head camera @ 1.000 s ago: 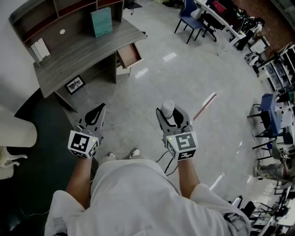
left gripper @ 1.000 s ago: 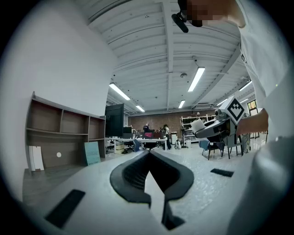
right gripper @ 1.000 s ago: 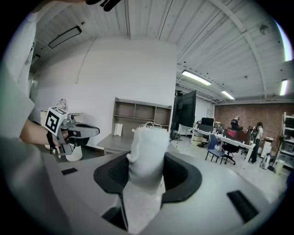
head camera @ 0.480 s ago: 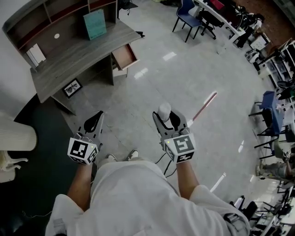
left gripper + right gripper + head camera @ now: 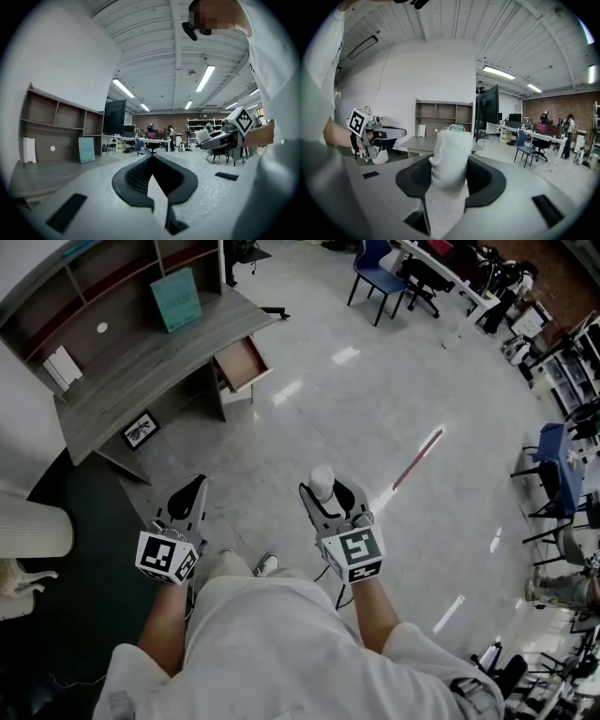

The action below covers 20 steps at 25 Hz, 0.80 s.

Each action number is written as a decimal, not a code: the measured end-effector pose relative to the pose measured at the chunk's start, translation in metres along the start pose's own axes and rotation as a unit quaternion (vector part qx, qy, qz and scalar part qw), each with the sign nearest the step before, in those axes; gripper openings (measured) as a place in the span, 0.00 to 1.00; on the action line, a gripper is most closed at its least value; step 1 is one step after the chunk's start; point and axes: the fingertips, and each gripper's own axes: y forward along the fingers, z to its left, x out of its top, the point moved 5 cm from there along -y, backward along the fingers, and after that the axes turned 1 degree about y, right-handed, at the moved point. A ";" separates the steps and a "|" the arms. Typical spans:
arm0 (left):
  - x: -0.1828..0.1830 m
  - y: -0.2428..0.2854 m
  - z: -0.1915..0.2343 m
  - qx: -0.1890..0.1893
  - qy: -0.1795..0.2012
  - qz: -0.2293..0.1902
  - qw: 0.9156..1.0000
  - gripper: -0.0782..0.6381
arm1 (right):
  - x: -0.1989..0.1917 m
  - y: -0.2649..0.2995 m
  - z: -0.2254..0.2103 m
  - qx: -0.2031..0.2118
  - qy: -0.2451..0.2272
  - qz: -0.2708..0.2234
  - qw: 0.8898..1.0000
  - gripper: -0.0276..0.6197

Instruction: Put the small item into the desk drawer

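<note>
My right gripper [image 5: 323, 487] is shut on a small white cloth-like item [image 5: 322, 481], which stands up between the jaws [image 5: 450, 157]. My left gripper [image 5: 192, 493] is level beside it, its jaws closed to a point with nothing in them [image 5: 152, 161]. Both are held over the floor, well short of the grey wooden desk [image 5: 141, 367] at the upper left. The desk drawer [image 5: 239, 362] stands pulled open at the desk's right end, and its inside looks bare. In the right gripper view the desk [image 5: 417, 142] lies ahead, beyond the item.
A teal book [image 5: 176, 298] and a white block [image 5: 61, 367] stand on the desk, with shelves behind. A framed picture [image 5: 139, 429] leans under it. A red-and-white stick [image 5: 417, 457] lies on the floor to the right. Blue chairs [image 5: 375, 273] and tables stand beyond.
Both grippers have drifted down and a little left in the head view, and the desk has slid left. The right gripper's hold on the white item is unchanged.
</note>
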 end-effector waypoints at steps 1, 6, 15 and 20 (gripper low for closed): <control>-0.001 0.005 0.000 -0.001 -0.001 0.002 1.000 0.12 | -0.001 0.002 -0.003 0.003 0.001 0.001 1.000 0.32; -0.007 0.024 0.015 0.001 -0.007 0.008 1.000 0.12 | 0.002 0.021 -0.015 0.010 0.003 0.006 1.000 0.32; -0.021 0.116 0.083 -0.007 -0.036 0.007 0.999 0.12 | 0.017 0.109 -0.067 -0.001 -0.007 0.037 0.999 0.32; -0.007 0.171 0.158 0.005 -0.046 -0.010 0.999 0.12 | 0.055 0.194 -0.085 0.019 -0.040 0.054 0.998 0.32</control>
